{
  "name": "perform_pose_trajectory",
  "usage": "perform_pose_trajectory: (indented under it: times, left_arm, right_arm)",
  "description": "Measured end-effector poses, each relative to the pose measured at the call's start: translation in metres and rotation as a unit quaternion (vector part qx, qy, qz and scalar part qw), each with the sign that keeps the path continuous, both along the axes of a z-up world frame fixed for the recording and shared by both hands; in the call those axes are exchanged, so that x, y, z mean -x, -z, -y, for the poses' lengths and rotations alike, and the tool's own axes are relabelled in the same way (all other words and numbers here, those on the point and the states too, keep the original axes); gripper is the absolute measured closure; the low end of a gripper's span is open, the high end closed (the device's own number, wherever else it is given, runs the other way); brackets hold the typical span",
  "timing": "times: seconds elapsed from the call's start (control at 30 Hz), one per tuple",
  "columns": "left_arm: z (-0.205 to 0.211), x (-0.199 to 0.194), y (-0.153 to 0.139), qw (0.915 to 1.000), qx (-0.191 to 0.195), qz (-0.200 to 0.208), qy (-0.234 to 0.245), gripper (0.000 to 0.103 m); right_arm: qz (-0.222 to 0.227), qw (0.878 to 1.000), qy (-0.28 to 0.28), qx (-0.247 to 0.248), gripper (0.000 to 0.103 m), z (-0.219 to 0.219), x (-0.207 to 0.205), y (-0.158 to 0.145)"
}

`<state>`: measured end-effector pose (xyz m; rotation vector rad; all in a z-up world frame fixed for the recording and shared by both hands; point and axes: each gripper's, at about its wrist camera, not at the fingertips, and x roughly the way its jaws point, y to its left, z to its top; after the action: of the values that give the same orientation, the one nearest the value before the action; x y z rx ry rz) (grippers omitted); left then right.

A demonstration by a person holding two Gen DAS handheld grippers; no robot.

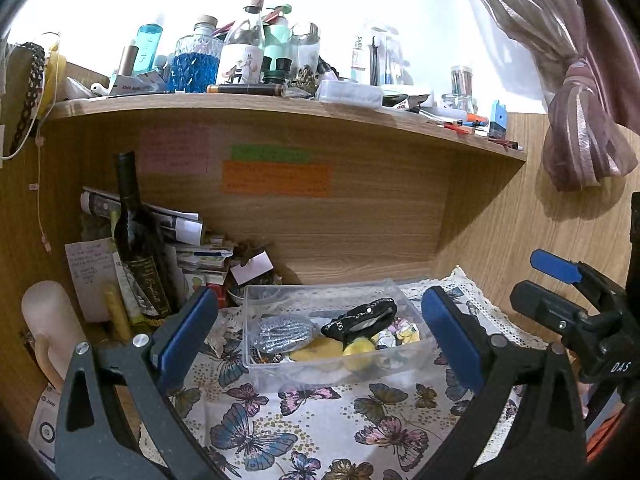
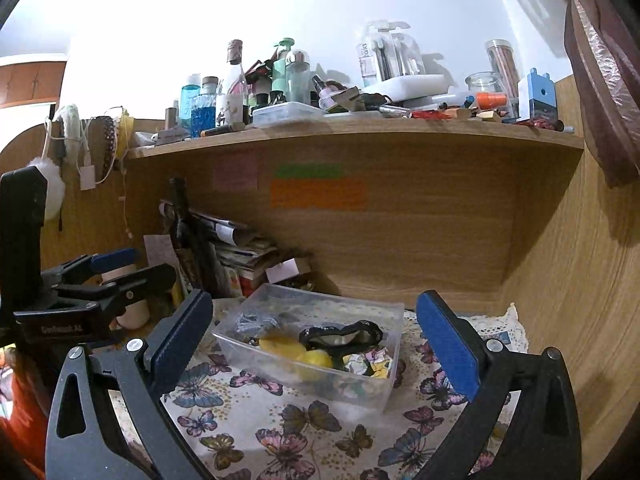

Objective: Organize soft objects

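A clear plastic box (image 1: 256, 368) (image 2: 384, 384) stands on the butterfly-print cloth (image 1: 312, 432) (image 2: 280, 432). Inside lie a black beaded scrunchie (image 1: 360, 318) (image 2: 340, 334), a silver scrunchie (image 1: 282, 332) (image 2: 252, 322), yellow soft pieces (image 1: 320, 350) (image 2: 296, 350) and a floral one (image 1: 400, 332) (image 2: 370, 360). My left gripper (image 1: 320, 332) is open and empty, its jaws wide on either side of the box, drawn back from it. My right gripper (image 2: 314, 344) is open and empty too, in front of the box. Each gripper shows at the edge of the other's view: the right one (image 1: 560, 280), the left one (image 2: 116, 276).
A dark wine bottle (image 1: 138, 240) (image 2: 192, 236), stacked papers (image 1: 192, 244) and a pale bottle (image 1: 48, 320) crowd the back left corner. A wooden shelf (image 1: 280, 108) (image 2: 360, 132) full of bottles overhangs. A wooden side panel (image 2: 568, 280) and a curtain (image 1: 580, 120) are at right.
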<state>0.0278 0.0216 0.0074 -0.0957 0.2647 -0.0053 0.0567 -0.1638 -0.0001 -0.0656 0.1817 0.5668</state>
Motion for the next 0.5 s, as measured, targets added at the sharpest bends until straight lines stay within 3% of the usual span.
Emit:
perform_pose_trajectory:
  times: [0.5]
  left_arm:
    - [0.0035, -0.0013, 0.0001, 1.0, -0.005, -0.001, 0.005, 0.0]
  right_arm:
    - [-0.007, 1.0, 0.0, -0.003, 0.0, 0.0011, -0.0056, 0.0023]
